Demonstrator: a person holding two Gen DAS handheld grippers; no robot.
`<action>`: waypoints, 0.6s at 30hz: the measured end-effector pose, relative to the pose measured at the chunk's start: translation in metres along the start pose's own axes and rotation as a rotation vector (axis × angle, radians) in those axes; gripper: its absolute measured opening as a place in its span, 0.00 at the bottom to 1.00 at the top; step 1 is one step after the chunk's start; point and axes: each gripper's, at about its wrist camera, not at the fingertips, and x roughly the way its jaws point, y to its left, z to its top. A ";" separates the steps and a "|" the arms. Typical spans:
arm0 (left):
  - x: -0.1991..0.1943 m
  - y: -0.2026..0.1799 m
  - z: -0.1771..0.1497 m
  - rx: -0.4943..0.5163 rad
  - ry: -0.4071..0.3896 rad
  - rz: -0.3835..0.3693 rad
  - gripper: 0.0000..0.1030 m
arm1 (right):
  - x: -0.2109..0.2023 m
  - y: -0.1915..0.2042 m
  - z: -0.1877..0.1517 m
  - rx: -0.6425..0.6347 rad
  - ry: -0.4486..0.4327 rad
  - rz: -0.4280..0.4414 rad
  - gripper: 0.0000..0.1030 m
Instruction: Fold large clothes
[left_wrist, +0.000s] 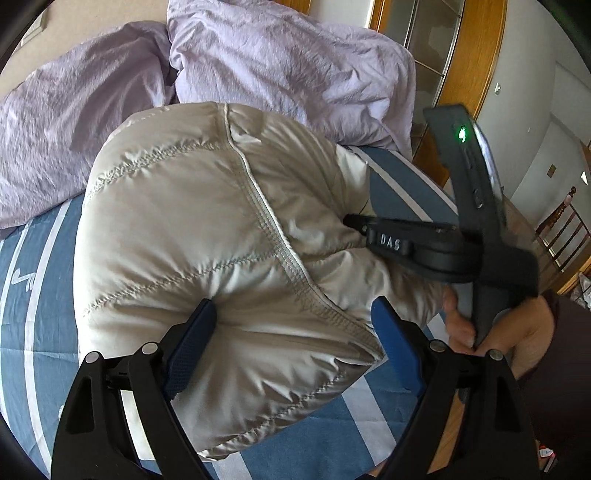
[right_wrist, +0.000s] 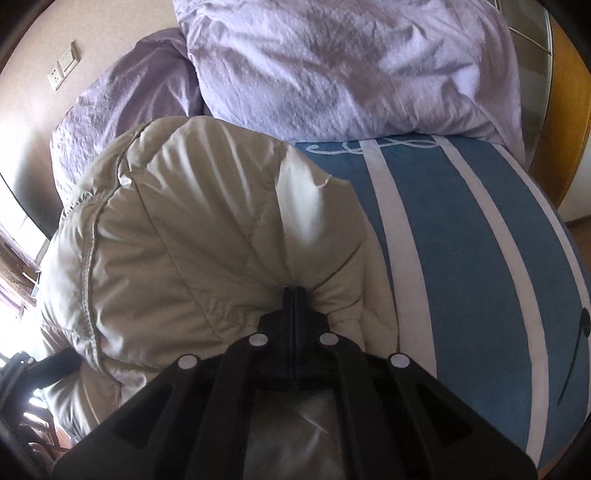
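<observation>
A: Where is the garment, and what has hold of it?

B: The beige puffer jacket (left_wrist: 221, 240) lies bundled on the blue striped bedsheet (left_wrist: 33, 317), straight ahead of both tools. The left gripper (left_wrist: 291, 347) stands wide, its blue pads (left_wrist: 192, 343) either side of the jacket's near bulge. Whether they actually press the fabric I cannot tell. The right gripper (right_wrist: 294, 295) is pinched tight on a small gather of the shell, with creases fanning away from its tips.

A: What could go wrong from here?

B: My judgement — the right-hand pinch is thin. It has slick outer fabric, not padding, so a hard pull may let the cloth slide out, or lift one layer while the rest stays behind. The left jaws straddle a springy, puffed mass; if they close on air-filled quilting, it may squash and then pop loose. Beyond the jacket sit the lilac pillows (left_wrist: 280, 70), close to its far edge, so a fold swung away from the grippers could land against them and bunch up. In the left view the right tool lies just to the right of the left gripper, and the person's hand (left_wrist: 513, 332) is nearer still. The two could knock together.

A: Any writing?

B: Raised letters "DAS" on the right tool's finger. The sheet's white printed motifs are not legible.
</observation>
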 end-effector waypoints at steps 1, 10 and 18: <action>0.000 0.000 0.001 0.002 -0.002 -0.001 0.84 | 0.001 -0.002 -0.001 0.013 0.002 0.002 0.00; -0.004 0.002 0.008 0.001 -0.019 0.007 0.84 | 0.004 -0.002 -0.008 0.034 -0.011 -0.028 0.00; -0.009 0.007 0.018 -0.013 -0.045 0.038 0.84 | 0.003 -0.004 -0.012 0.053 -0.030 -0.037 0.00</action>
